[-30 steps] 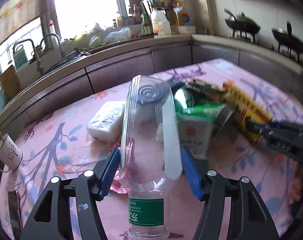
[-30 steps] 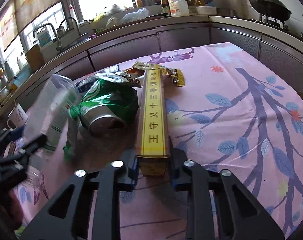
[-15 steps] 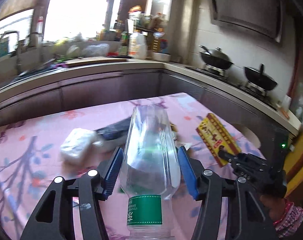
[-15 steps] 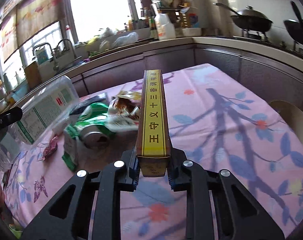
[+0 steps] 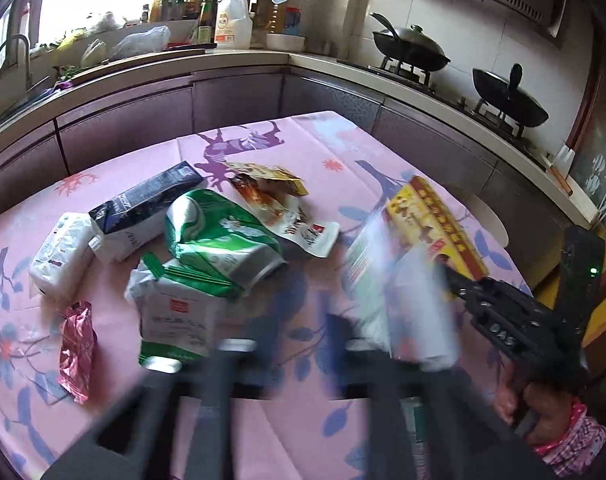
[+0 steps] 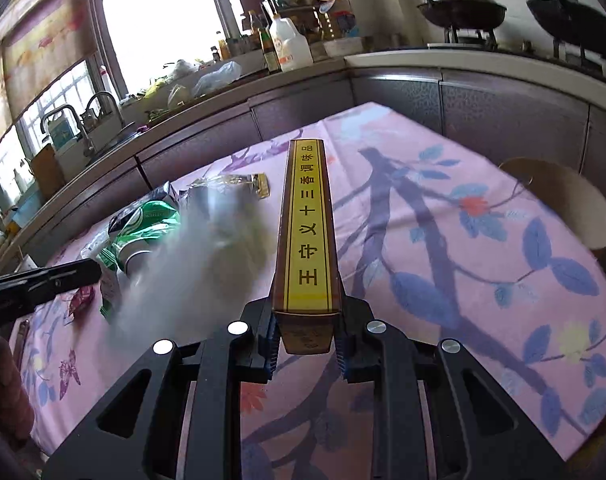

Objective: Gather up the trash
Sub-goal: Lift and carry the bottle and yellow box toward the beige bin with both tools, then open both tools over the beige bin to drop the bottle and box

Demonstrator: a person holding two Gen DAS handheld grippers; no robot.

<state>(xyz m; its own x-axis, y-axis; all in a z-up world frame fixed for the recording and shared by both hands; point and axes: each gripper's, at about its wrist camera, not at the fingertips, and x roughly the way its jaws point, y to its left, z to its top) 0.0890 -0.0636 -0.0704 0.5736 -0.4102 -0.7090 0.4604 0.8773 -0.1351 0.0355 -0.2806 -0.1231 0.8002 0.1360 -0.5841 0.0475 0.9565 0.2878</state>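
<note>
My right gripper is shut on a long yellow and brown box and holds it above the pink tablecloth. It also shows in the left wrist view. My left gripper is motion-blurred with its jaws spread. The clear plastic bottle is a blur to the right of the fingers, outside them. It appears as a grey smear in the right wrist view. A pile of trash lies on the table: green foil bags, a white packet, a dark carton, snack wrappers, a pink wrapper.
A kitchen counter with bottles and a sink runs behind the table. Two woks sit on a stove at the right. A round stool stands beside the table's right edge.
The bottle has left my left gripper's jaws and is a blur to their right. The left gripper has tilted down toward the table. The right gripper still holds the box raised.
</note>
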